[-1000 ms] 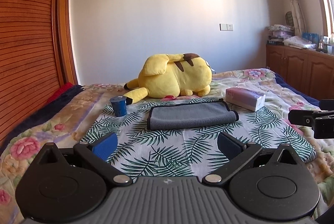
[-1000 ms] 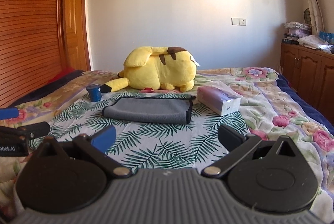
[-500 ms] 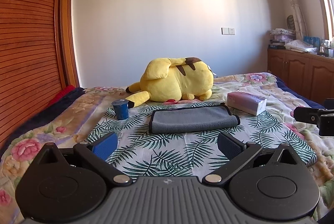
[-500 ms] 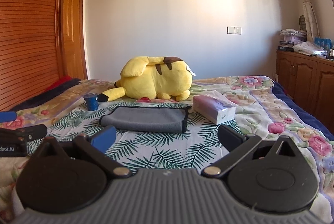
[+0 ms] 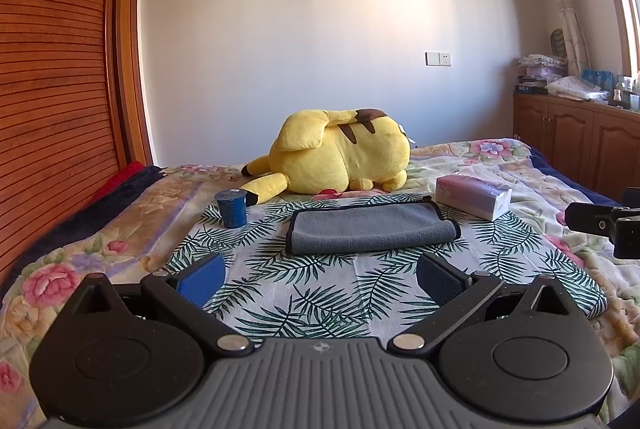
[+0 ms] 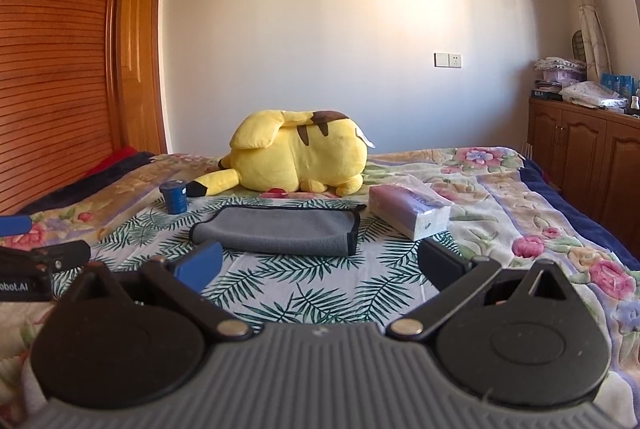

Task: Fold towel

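We see the grey towel (image 5: 370, 231) lying folded at frame centre on the leaf-print cloth (image 5: 320, 293). Left gripper (image 5: 320, 275) and right gripper (image 6: 320, 263) hover low in frame, fingers wide, holding nothing. Yellow plush (image 5: 340, 159) behind towel, blue cup (image 5: 231, 207) centre-left, tissue pack (image 5: 472, 197) centre-right.

Home bedroom; floral bed (image 5: 500, 165), yellow plush toy (image 5: 340, 153), wooden cabinets (image 6: 580, 145)
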The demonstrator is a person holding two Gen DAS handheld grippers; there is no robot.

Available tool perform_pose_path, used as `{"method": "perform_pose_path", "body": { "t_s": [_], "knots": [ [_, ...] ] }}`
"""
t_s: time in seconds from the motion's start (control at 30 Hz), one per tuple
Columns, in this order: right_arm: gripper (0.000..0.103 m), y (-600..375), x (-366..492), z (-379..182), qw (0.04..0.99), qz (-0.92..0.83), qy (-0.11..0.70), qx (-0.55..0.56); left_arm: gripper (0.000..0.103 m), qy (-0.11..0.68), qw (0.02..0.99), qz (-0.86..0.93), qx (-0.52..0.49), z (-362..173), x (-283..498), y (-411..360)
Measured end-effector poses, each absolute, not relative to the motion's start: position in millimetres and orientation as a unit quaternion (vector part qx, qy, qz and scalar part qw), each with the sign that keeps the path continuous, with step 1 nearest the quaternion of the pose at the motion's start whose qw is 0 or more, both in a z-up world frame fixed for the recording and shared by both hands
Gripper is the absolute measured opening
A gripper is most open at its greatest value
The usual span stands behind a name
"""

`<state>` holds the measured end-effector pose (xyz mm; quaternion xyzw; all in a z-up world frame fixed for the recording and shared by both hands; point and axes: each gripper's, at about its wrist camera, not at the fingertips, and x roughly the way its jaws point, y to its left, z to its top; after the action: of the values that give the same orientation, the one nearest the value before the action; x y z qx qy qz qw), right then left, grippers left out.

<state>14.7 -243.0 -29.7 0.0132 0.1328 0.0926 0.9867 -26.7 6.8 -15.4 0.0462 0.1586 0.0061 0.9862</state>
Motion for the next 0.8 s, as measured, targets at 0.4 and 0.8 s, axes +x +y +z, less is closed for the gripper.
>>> {"method": "perform_pose_path", "body": {
  "t_s": [0.4,0.8],
  "knots": [
    [0.103,-243.1,14.7,-29.3,0.987,0.093,0.133,0.013,0.103,0.159,0.986,0.006,0.046,-15.3,-26.6,6.9],
    [0.103,-242.8,14.2,-29.4,0.987,0.093,0.133,0.013,0.103,0.161,0.986,0.006,0.044,-18.3,-26.7,9.3]
  ]
}}
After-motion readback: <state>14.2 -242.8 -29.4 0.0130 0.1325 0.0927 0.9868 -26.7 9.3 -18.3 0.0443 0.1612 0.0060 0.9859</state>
